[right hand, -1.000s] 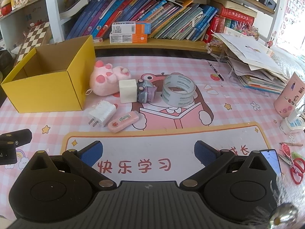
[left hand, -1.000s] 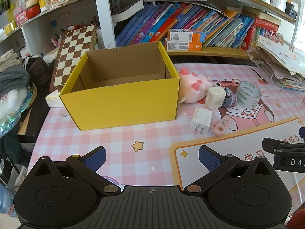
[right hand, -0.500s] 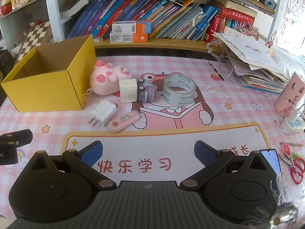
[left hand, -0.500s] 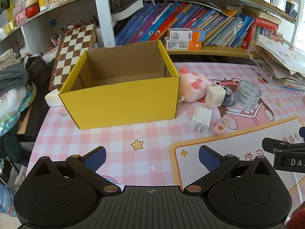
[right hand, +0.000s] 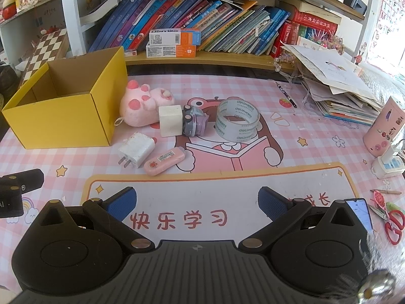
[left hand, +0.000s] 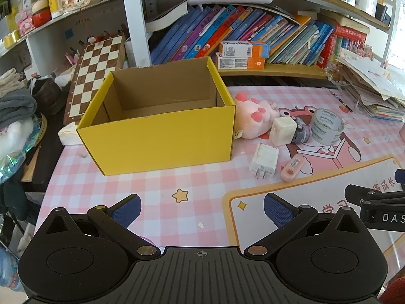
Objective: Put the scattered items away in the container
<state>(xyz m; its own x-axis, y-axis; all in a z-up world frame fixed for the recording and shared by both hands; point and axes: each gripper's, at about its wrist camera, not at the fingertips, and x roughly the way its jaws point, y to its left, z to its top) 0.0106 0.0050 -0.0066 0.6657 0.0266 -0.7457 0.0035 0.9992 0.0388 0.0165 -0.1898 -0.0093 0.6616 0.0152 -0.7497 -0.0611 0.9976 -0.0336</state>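
Pink checked desk mat [right hand: 253,96] covers the desk below a shelf of leaning books. At the left stands an open yellow cardboard box [right hand: 68,119], nothing visible inside. Just right of it lies a pink plush toy [right hand: 141,106], then a white cube [right hand: 170,120] touching a small purple toy car [right hand: 193,124], then a clear tape roll [right hand: 237,120]. Nearer lie a white plug charger [right hand: 136,149] and a pink correction-tape case [right hand: 164,160]. Left gripper [left hand: 201,206] and right gripper [right hand: 196,201] hover low, fingers spread, holding nothing.
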